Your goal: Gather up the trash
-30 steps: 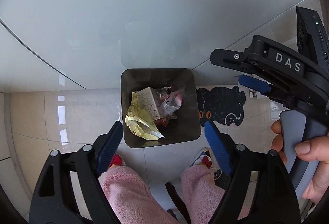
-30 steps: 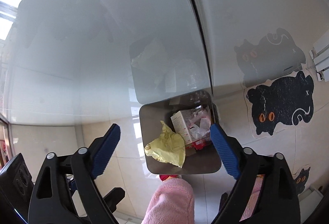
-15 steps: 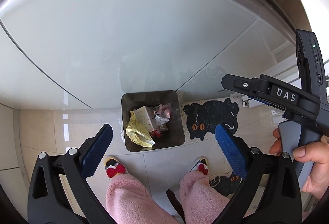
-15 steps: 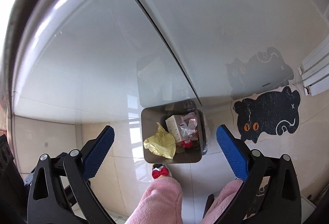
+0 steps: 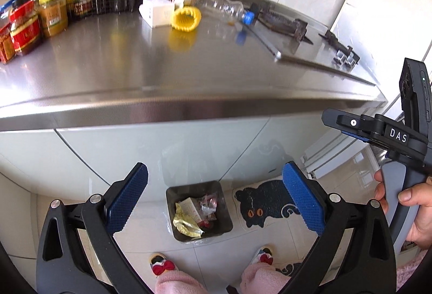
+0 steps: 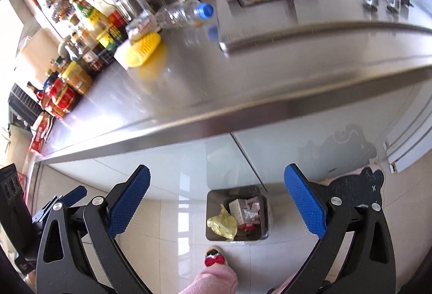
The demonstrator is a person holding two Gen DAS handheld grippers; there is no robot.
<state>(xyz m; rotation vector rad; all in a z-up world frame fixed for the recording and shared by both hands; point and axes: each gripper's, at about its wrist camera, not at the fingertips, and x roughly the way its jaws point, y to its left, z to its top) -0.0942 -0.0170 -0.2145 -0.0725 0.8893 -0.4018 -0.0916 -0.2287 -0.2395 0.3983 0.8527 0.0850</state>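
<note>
Below steel counter (image 5: pixel 189 61), tiled floor (image 5: pixel 270 237), seemingly glossy.

The left gripper (image 5: pixel 214 199) and right gripper (image 6: pixel 216 199) are black triangular frames with silver screws and blue knurled pads; one housing reads "DAS". The person wears fluffy pink trousers (image 5: pixel 178 283) and slippers with red bows (image 5: pixel 162 265).

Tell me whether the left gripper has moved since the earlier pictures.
Yes. The left gripper has risen away from the trash bin: the bin looks smaller between its fingers, and the steel countertop above it has come into view.
</note>
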